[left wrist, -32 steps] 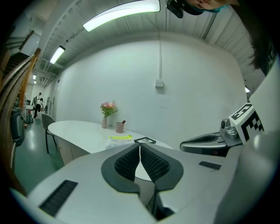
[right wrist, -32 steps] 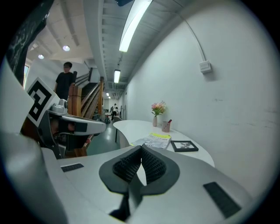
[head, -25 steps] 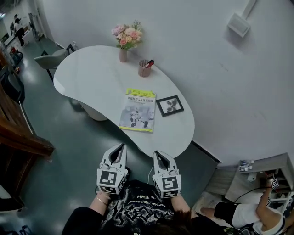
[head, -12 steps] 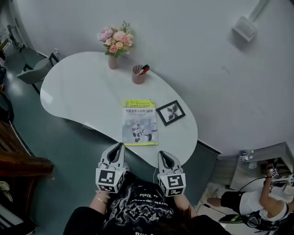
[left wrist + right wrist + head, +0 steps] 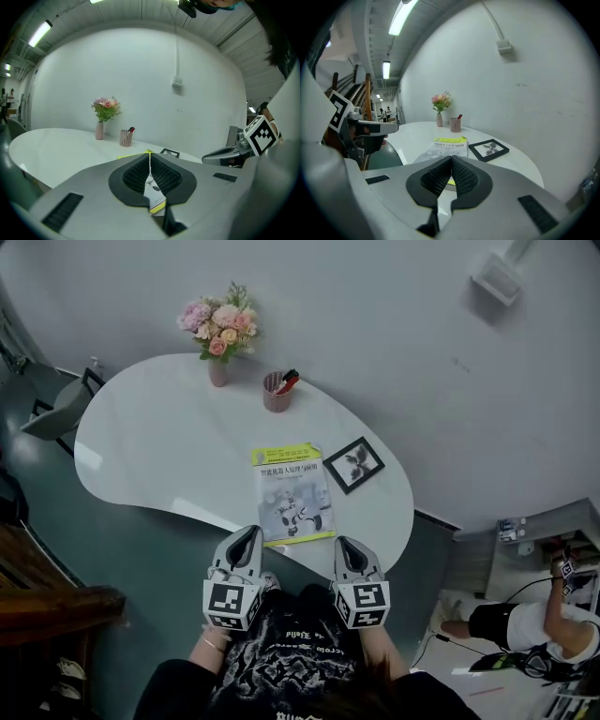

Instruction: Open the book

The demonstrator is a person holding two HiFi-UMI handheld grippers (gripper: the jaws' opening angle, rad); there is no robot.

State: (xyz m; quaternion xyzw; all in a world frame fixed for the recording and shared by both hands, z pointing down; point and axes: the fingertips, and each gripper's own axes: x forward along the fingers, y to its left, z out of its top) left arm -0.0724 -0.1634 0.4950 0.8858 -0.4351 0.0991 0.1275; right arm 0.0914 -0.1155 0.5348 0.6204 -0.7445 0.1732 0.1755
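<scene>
Book (image 5: 293,493): yellow-green band, pale grey cover. Table (image 5: 150,427) white. Picture frame (image 5: 352,465) black. Flowers (image 5: 217,318) pink. Left tongs (image 5: 248,533) and right tongs (image 5: 348,546): grey, black-white square markers.

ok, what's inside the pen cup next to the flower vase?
A red and black pen-like item pokes out over the rim of the cup. Anything sitting lower inside is covered by the cup's wall, and the contents are too small to tell apart further.

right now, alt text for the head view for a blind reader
A closed book lies on a white table just ahead of the left gripper and right gripper, both with jaws together, empty. Nearby: a framed picture, pen cup and vase of flowers.
</scene>
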